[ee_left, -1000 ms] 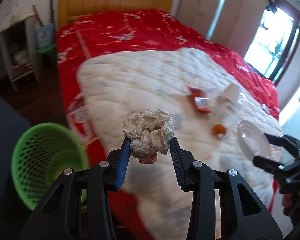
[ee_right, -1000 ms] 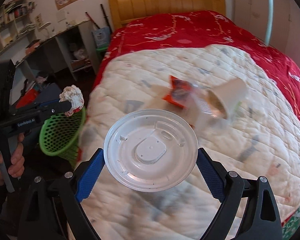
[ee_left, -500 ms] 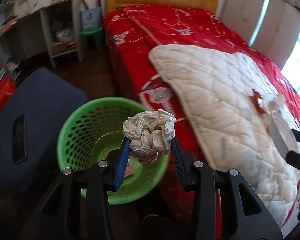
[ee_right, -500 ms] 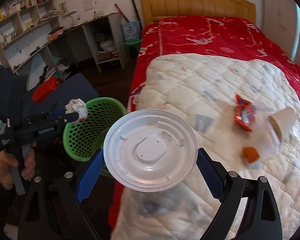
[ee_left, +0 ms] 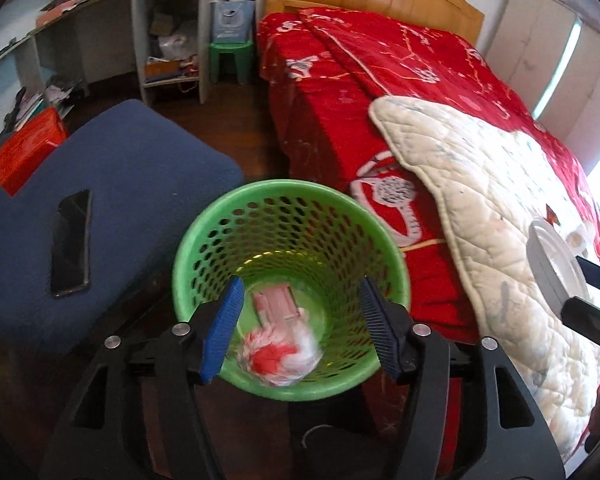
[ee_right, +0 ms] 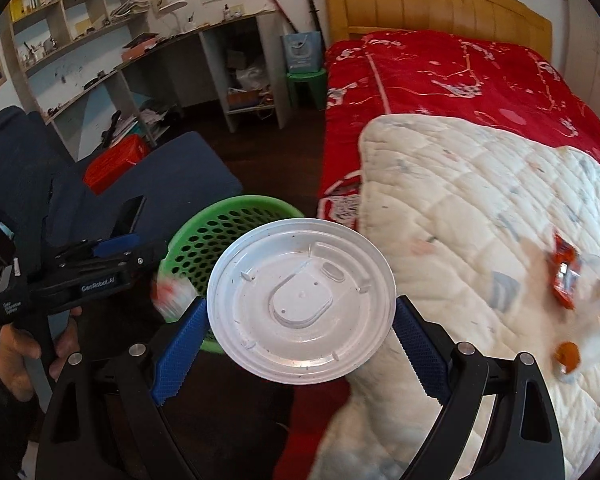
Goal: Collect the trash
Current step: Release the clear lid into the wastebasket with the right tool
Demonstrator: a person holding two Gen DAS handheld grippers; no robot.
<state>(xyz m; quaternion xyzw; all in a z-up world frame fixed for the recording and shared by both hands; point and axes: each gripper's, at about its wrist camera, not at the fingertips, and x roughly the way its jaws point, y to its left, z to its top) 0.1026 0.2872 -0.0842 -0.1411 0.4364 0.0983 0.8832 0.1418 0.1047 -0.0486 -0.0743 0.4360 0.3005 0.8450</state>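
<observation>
"GenRobot.AI" on the left hand-held gripper (ee_right: 116,246)

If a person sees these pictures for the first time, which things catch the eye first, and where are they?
The green basket on the floor beside the red bed stands out, with a blurred crumpled tissue dropping into it between the open fingers of the left gripper, whose jaws have just been opening. Equally striking is the round white plastic lid, clamped in the right gripper near the basket.
</observation>
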